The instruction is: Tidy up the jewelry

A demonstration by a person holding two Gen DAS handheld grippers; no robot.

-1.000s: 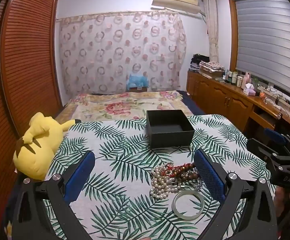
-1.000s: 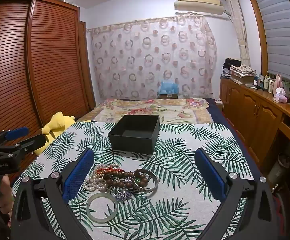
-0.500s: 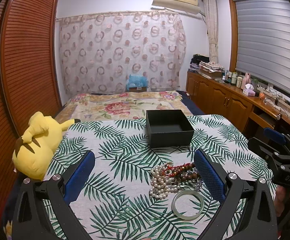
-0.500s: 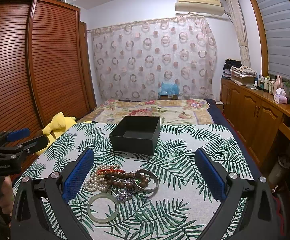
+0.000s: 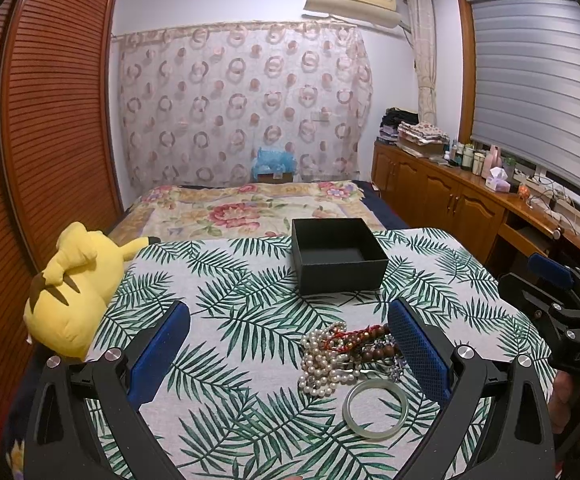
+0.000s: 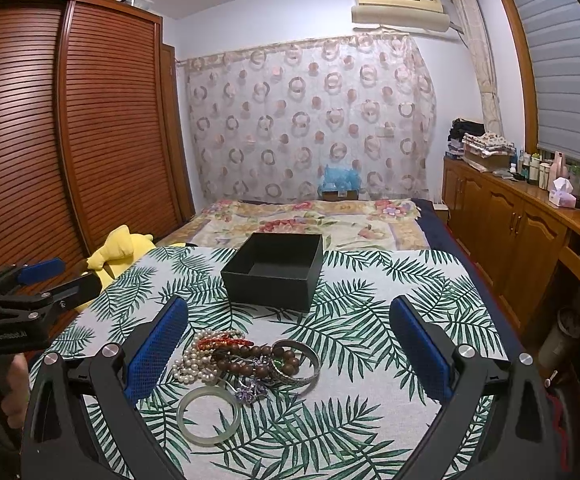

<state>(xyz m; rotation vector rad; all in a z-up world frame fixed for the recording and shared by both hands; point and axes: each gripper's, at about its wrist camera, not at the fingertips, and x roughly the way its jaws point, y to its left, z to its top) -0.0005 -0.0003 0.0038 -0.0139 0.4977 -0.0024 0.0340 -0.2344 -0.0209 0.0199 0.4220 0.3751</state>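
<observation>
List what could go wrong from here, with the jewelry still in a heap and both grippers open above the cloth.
The pearl strand, red cord and wooden bead bracelet lie tangled, so lifting one may drag the others off the leaf-print cloth.

The pale jade bangle lies flat; the right gripper pads may slip on its smooth rim.

The black box looks light and could slide if bumped.

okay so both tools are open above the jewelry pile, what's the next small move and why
Probably lower the right tool onto the pale green bangle. It lies flat on the leaf-print cloth, apart from the tangled beads and pearls, so it lifts cleanly. The black box behind looks empty, and both tools, left included, hold nothing.
</observation>
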